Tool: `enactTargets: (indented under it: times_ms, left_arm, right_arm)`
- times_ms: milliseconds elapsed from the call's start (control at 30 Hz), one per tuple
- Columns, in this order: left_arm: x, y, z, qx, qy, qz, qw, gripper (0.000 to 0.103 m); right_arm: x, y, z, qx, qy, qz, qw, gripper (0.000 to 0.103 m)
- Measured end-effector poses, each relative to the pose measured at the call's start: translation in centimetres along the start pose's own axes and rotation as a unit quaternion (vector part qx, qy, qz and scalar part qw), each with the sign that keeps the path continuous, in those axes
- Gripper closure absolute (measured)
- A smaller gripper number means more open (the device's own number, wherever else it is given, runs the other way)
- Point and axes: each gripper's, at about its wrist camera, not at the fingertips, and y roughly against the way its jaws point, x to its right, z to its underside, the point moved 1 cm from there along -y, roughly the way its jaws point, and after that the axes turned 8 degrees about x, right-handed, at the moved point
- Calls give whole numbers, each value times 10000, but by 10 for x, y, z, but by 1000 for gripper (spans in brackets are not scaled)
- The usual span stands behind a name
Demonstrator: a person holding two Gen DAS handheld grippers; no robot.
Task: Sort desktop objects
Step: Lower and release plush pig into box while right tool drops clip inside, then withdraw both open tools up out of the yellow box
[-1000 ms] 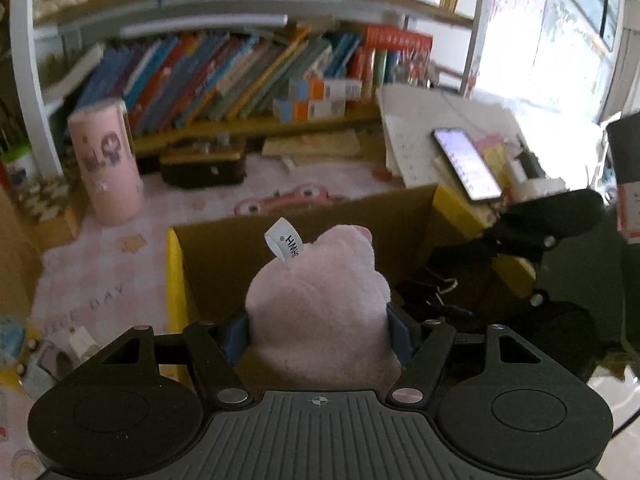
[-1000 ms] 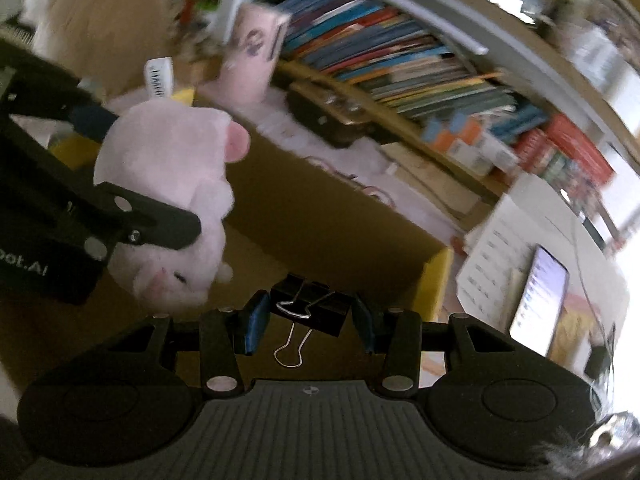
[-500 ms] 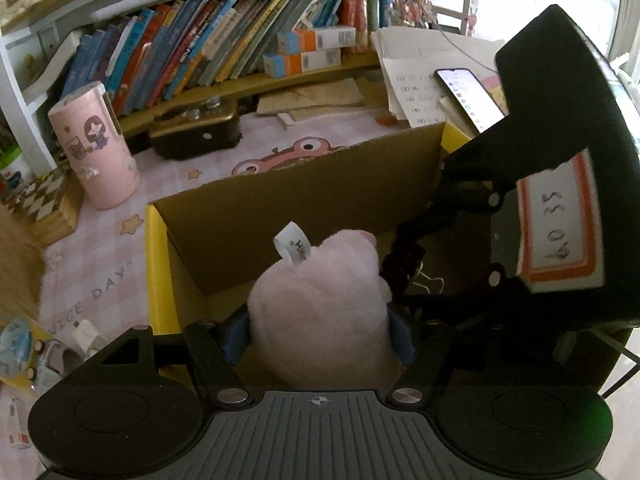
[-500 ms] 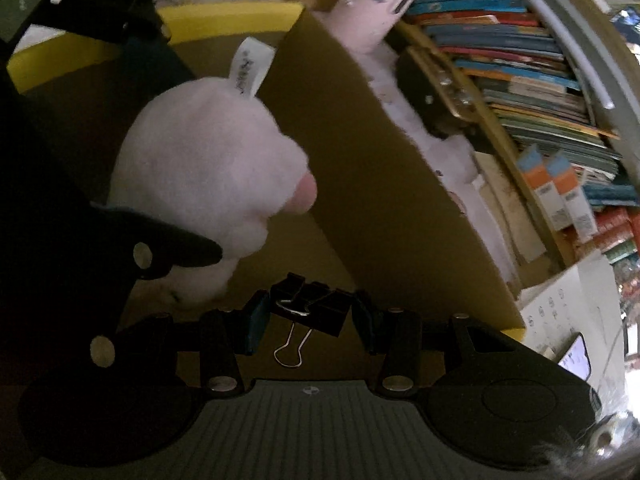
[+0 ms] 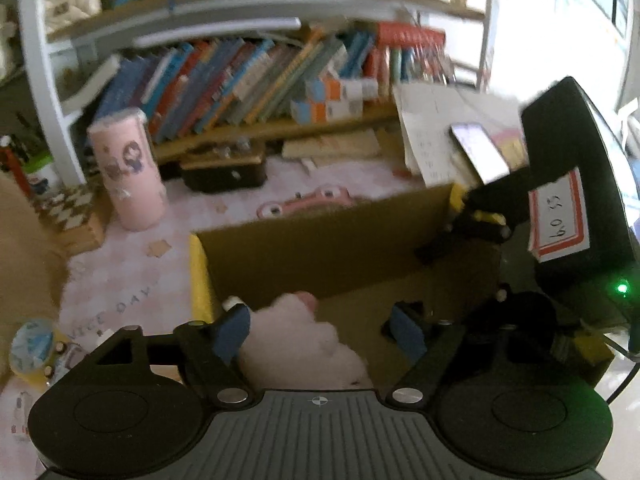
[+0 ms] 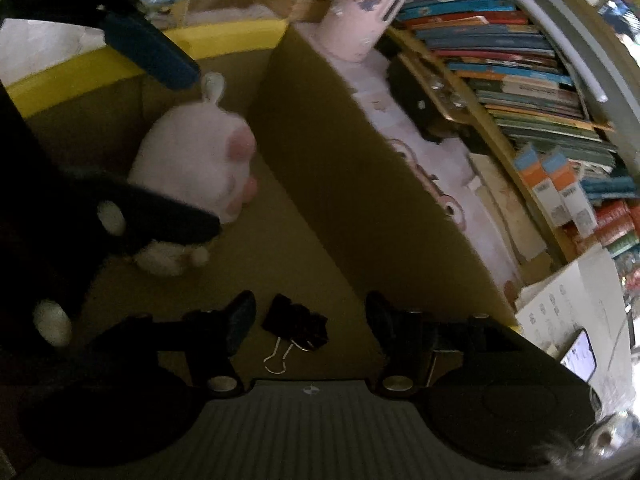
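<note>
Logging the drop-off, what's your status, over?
Left gripper open, right gripper open. Pink plush and binder clip lying in cardboard box. Nothing blocking.

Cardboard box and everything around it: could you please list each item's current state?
Left gripper: open, plush released.
Right gripper: open, clip released.
Pink plush toy: lying on box floor.
Binder clip: lying on box floor.
Cardboard box: open-topped.
Phone: screen lit.

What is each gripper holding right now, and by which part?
Nothing. The left gripper is open around the pink plush toy, and the right gripper is open with the black binder clip lying loose in the cardboard box.
</note>
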Motion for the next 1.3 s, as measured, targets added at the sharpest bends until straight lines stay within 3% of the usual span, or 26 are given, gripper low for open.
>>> enactTargets:
  times_ms: [300, 500, 633, 933, 1300]
  left_arm:
    - [-10, 37, -7, 606, 251, -228, 9976, 17]
    - [-15, 59, -5, 864, 310, -361, 9951, 13]
    - [-20, 75, 0, 1005, 326, -424, 9935, 11]
    - [-38, 106, 21, 1070, 489, -556, 9915, 10]
    - [-61, 135, 54, 987, 482, -659, 9918, 9]
  right_arm:
    - [12, 50, 0, 955, -890, 587, 9897, 42]
    - [10, 87, 2, 1498, -1752, 829, 9695, 41]
    - [4, 110, 9, 1745, -2536, 1001, 9461, 38]
    - [-25, 136, 23, 1826, -3594, 1558, 9018, 38]
    - [-82, 153, 36, 1596, -4106, 2096, 8729, 38]
